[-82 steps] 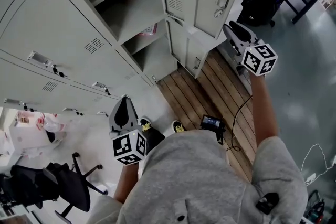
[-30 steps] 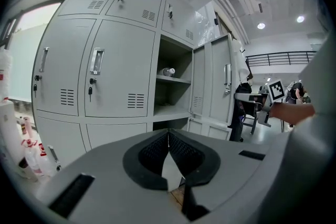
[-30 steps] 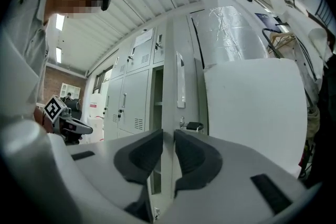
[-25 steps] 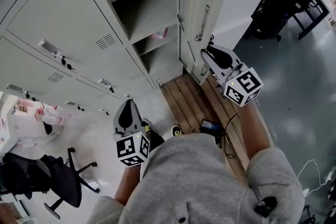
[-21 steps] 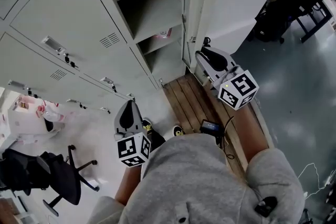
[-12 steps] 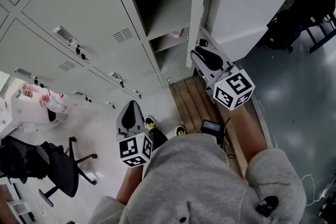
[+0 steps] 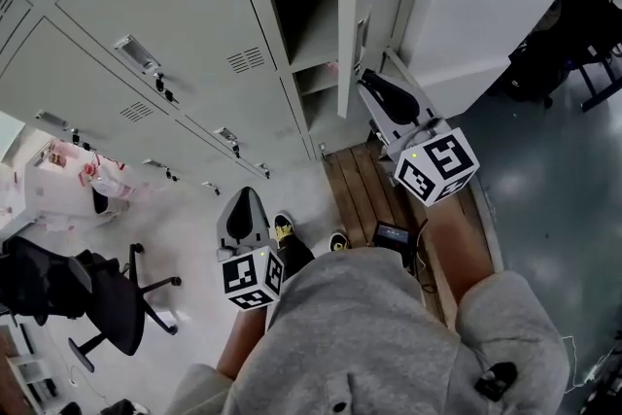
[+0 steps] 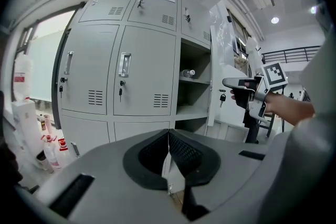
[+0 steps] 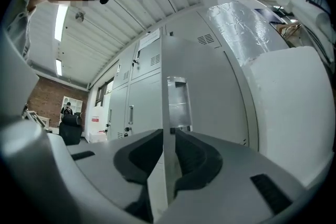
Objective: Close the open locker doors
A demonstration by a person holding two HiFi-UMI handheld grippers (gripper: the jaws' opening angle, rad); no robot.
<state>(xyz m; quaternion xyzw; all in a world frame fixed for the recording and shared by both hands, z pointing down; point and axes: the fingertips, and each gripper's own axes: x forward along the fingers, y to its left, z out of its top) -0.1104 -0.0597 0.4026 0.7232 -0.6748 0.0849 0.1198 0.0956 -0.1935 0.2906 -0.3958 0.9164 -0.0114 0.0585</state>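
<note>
Right tool [image 7: 369, 87] clamped on the edge of the open locker door [image 7: 347, 15], shelves [image 7: 303, 29] just left of it, left tool [image 7: 243, 201] pressed together, empty, facing closed lockers [image 7: 165, 5]

Looking steeply down from head height onto the lockers [image 7: 175, 24] and the floor [image 7: 185, 228]. Riding on the left gripper [image 7: 243, 201], facing the locker fronts roughly level from well back, taking in the open door [image 8: 210, 78] and the right gripper [image 8: 233, 82] at it. Sitting close against that door from the right gripper, tilting upward along its face. Sharing the door across all three views
</note>
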